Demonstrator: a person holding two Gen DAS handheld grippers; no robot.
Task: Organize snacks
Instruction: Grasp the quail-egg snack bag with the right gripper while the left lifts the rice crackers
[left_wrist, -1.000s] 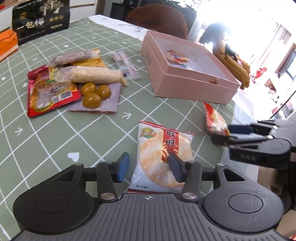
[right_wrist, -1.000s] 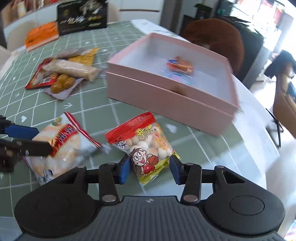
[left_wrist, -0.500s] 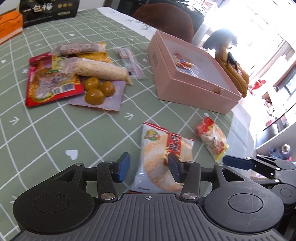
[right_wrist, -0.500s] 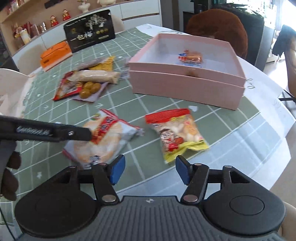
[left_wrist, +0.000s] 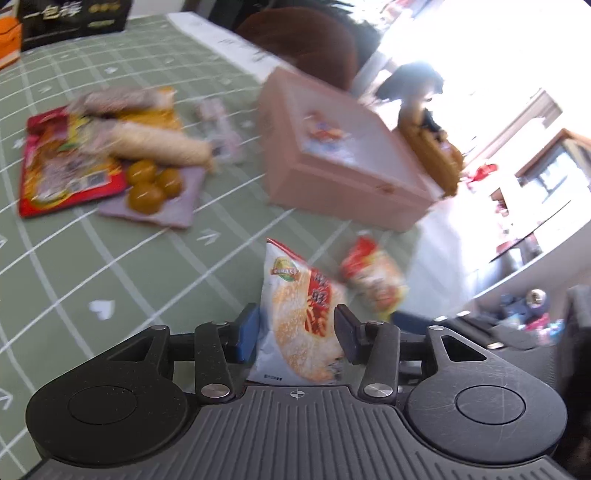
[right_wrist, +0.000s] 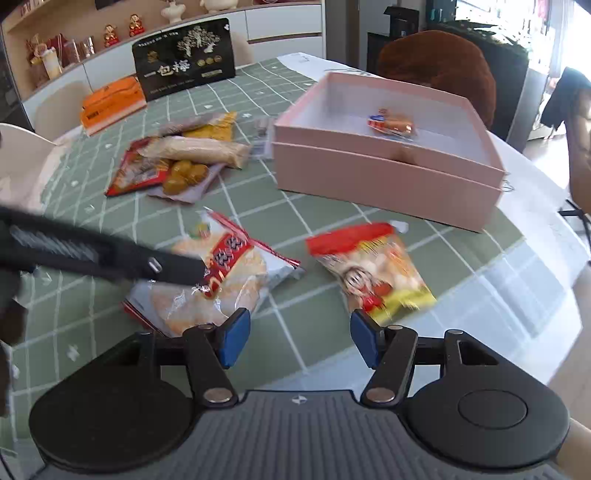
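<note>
A white rice-cracker packet (left_wrist: 303, 317) lies between the pads of my left gripper (left_wrist: 297, 336); the jaws stand close on its sides, and the packet looks tilted up. The right wrist view shows the same packet (right_wrist: 221, 273) under the left gripper's fingers (right_wrist: 162, 264). My right gripper (right_wrist: 295, 341) is open and empty above the table, back from a red-and-yellow snack bag (right_wrist: 373, 266), which also shows in the left wrist view (left_wrist: 373, 275). An open pink box (right_wrist: 388, 184) holds one small snack (right_wrist: 391, 123).
A pile of snacks (right_wrist: 177, 162) lies left of the box: a red pouch, a long beige pack, round yellow-brown pieces. An orange box (right_wrist: 110, 103) and a black box (right_wrist: 184, 59) stand at the far edge. The table's rounded edge (right_wrist: 535, 280) is near on the right.
My left gripper has closed in around the rice-cracker packet, which now tilts up. My right gripper has pulled back from the red-and-yellow bag and opened wider.
</note>
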